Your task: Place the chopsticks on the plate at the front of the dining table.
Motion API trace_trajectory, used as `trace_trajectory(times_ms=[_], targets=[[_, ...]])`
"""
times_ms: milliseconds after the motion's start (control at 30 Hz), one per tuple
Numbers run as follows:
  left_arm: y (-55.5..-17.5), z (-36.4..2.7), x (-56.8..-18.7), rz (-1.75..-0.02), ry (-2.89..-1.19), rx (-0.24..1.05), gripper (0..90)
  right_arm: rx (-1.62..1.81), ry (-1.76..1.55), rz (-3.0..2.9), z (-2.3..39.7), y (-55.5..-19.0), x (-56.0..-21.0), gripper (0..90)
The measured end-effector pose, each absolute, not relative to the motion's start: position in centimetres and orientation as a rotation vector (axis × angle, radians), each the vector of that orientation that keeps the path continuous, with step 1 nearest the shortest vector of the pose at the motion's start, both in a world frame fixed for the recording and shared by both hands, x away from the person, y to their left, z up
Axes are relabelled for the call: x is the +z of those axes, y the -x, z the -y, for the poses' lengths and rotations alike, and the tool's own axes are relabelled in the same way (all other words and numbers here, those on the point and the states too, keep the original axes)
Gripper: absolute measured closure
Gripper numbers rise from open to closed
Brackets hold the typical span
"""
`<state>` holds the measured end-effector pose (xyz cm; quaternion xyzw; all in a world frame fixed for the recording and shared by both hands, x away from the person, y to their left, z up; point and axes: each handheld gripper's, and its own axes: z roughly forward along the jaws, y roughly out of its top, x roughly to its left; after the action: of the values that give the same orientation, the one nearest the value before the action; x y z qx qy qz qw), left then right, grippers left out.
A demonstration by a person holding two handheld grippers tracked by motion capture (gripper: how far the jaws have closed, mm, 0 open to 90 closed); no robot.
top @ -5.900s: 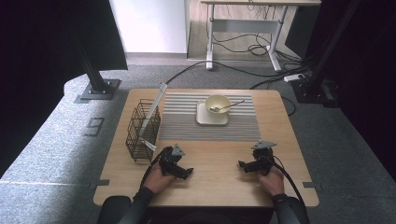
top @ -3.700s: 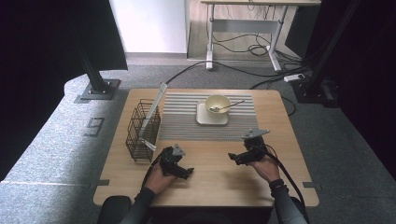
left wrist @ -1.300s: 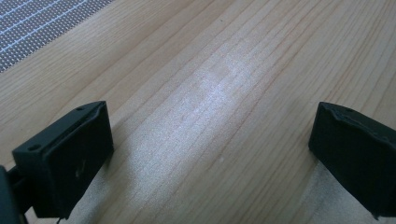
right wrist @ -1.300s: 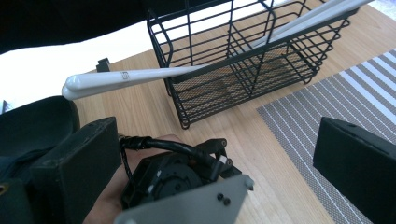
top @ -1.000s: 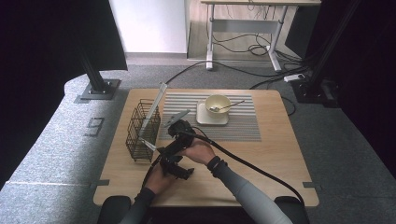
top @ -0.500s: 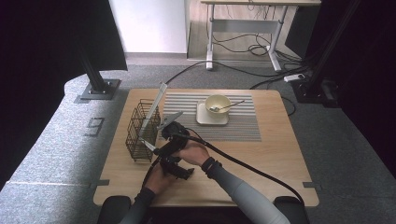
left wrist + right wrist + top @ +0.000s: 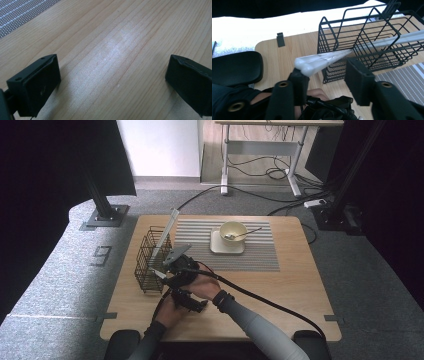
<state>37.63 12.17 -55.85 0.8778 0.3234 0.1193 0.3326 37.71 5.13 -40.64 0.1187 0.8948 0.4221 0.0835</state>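
The right gripper (image 7: 325, 72) has just been closing around a pair of white chopsticks (image 7: 322, 60) poking from the wire basket (image 7: 372, 37) ahead; one pad touches, the other stands off. They look light, stiff, slippery; grip near the ends. The left gripper (image 7: 112, 82) rests wide open over bare desk (image 7: 125, 37).

The wire basket (image 7: 151, 260) is black, and the chopsticks (image 7: 324, 59) poking out of it are milky white. Both grippers' pads (image 7: 37, 85) are matte black. The table (image 7: 295, 285) is pale wood grain, its mat (image 7: 260, 255) grey with fine white stripes, and the bowl (image 7: 233, 230) is cream.
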Motion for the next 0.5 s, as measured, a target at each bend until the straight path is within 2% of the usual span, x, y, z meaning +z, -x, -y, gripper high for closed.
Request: trace_trajectory(times_ms=[267, 500], targets=[[-37.6, -12.2, -55.9, -0.846, -2.29, 0.314, 0.0, 1.23, -0.313, -2.613, -5.8, -37.0, -40.0, 68.9], [-37.6, -12.2, -55.9, -0.846, -2.289, 0.314, 0.0, 1.168, -0.295, -2.55, -5.9, -36.6, -39.7, 74.6]])
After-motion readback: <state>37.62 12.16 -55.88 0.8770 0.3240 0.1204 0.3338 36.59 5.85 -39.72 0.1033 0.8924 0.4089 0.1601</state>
